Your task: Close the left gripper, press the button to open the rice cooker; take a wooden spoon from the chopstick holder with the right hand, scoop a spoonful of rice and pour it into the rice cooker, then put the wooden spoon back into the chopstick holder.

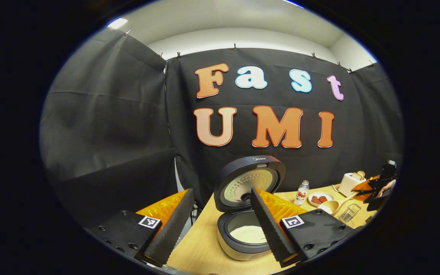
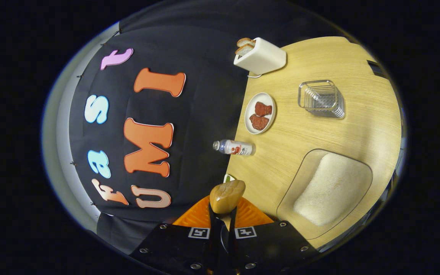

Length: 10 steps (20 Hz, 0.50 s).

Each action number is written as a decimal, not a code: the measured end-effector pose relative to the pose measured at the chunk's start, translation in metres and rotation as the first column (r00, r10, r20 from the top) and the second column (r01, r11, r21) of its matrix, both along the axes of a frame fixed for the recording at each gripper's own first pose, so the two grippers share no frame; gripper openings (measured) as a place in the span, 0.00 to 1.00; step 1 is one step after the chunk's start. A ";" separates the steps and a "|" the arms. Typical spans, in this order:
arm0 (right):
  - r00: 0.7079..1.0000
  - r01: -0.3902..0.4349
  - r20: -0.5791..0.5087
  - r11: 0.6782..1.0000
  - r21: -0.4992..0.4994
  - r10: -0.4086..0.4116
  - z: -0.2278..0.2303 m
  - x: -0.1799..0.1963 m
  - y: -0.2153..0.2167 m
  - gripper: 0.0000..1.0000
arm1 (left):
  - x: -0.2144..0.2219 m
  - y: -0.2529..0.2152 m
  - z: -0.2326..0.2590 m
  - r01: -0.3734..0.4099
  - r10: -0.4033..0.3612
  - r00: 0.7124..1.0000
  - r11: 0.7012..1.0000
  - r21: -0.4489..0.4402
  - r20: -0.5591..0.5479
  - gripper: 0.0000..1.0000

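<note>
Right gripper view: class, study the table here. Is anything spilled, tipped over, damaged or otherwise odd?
Nothing stands out. The toaster, plate, bottle and wire holder stand upright on the table, and rice stays inside its container. The right claw is shut on the spoon.

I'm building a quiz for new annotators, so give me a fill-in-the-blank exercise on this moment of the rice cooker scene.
1. The rice cooker stands with its lid ____.
2. The right gripper is shut on the wooden ____.
3. The left gripper hangs with its jaws ____.
4. The white plate lies between the toaster and the ____.

Missing words: open; spoon; open; bottle
</note>
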State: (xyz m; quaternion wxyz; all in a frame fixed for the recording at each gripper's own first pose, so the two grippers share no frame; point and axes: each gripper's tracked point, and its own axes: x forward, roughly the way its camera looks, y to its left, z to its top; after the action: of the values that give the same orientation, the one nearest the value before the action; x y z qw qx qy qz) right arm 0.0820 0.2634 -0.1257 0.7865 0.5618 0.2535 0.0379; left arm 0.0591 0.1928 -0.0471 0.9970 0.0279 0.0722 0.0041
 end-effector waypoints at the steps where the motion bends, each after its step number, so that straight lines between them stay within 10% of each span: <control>1: 1.000 -0.014 0.003 1.000 -0.001 0.014 0.004 0.004 0.013 0.10 | -0.001 -0.002 -0.001 0.007 -0.007 1.000 1.000 -0.004 -0.003 0.99; 10: 0.980 -0.170 0.090 0.983 -0.075 0.176 0.036 0.028 0.120 0.09 | -0.007 0.006 -0.003 0.015 -0.015 1.000 0.999 -0.039 0.001 0.98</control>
State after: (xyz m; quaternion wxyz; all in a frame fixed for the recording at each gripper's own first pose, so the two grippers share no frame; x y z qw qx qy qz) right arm 0.1098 0.3835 -0.0897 0.8099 0.5084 0.2645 0.1246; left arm 0.0516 0.1992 -0.0501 0.9974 0.0092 0.0716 -0.0049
